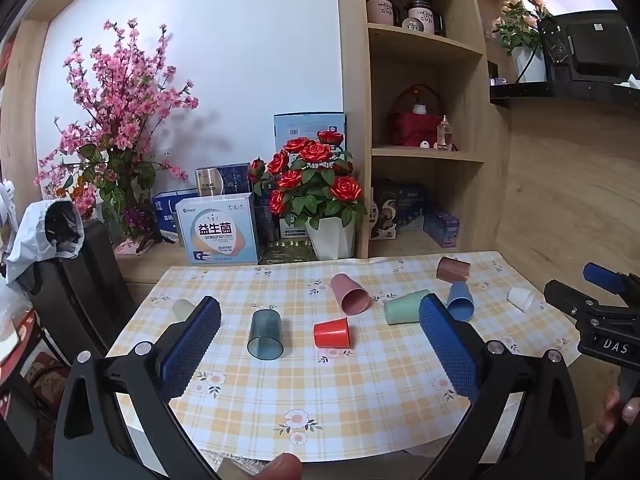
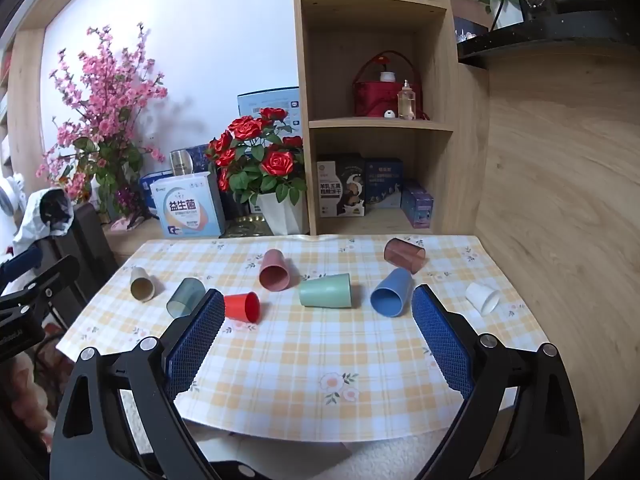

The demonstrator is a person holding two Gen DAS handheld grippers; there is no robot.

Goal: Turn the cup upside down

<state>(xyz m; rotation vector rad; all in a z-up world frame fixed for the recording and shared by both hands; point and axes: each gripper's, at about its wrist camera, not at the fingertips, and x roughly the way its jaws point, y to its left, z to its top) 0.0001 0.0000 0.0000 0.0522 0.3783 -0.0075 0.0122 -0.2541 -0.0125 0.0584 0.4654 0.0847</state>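
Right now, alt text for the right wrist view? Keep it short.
Eight plastic cups lie on their sides across a yellow plaid tablecloth, among them a red cup, green cup and blue cup. The open right gripper hovers empty in the foreground. Potted red roses and wooden shelves stand behind.

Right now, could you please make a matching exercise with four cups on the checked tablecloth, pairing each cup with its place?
Cups:
1. small red plastic cup
2. small white cup
3. beige cup
4. translucent brown cup

Places:
A. far right, nearest the wooden wall
B. far left of the cloth
C. back right, near the shelf
D. between the smoky grey cup and the mint green cup

Pairs: 1-D, 2-A, 3-B, 4-C
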